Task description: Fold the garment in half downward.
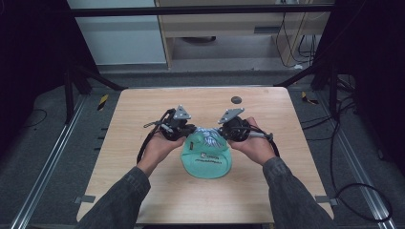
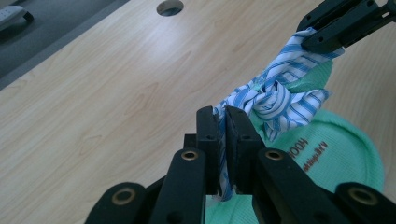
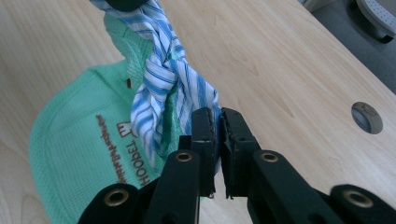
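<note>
A green cloth (image 1: 208,161) with brown lettering lies on the wooden table (image 1: 143,119), near its middle. At its far end a blue-and-white striped fabric tie (image 1: 206,137) is twisted into a knot (image 2: 273,95). My left gripper (image 1: 184,130) is shut on one end of the striped tie (image 2: 224,154), its jaws pinching the fabric. From the other side, my right gripper (image 1: 229,130) is shut on the tie's other end (image 3: 212,107). The tie (image 3: 161,79) runs taut between them above the green cloth (image 3: 84,140). The far gripper (image 2: 343,23) in the left gripper view also clamps the stripe.
A round dark hole (image 1: 236,99) sits in the table near its far edge, also visible in the left gripper view (image 2: 170,7) and the right gripper view (image 3: 367,117). Cables trail from both grippers. Dark floor and frame rails surround the table.
</note>
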The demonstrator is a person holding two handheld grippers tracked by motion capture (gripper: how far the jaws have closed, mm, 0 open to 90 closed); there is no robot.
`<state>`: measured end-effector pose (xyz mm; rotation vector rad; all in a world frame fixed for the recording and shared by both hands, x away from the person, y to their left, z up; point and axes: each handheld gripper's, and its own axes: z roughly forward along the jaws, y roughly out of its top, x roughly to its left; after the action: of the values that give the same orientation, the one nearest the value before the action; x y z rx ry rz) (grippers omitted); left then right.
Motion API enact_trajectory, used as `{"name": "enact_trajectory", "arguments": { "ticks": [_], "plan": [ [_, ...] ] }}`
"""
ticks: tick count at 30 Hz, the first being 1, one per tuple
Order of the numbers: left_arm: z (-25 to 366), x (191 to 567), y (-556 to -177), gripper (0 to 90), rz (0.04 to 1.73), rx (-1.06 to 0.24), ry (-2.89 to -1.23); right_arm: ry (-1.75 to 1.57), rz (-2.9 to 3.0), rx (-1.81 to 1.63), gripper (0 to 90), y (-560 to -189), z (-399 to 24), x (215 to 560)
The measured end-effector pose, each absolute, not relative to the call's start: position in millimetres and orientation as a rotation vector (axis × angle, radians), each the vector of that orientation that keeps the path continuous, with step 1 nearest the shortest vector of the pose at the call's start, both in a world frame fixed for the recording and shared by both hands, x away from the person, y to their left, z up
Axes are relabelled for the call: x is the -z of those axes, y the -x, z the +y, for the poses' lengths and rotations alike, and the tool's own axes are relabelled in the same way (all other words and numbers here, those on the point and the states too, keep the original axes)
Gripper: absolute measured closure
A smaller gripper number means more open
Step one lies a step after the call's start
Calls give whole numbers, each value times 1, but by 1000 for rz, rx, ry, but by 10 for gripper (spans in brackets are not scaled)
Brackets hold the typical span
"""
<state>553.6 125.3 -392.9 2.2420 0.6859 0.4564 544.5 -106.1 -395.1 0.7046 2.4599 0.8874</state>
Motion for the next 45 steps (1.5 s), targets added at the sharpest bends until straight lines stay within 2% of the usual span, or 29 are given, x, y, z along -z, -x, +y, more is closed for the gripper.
{"name": "enact_trajectory", "arguments": {
  "ticks": [19,45],
  "plan": [
    [131,422,-525,848,665,-417,-2249,-647,2492,-894,844,-515,-104,424],
    [129,441,-495,844,614,-387,-2256,-586,2537,-860,827,-484,-107,442]
  ]
}}
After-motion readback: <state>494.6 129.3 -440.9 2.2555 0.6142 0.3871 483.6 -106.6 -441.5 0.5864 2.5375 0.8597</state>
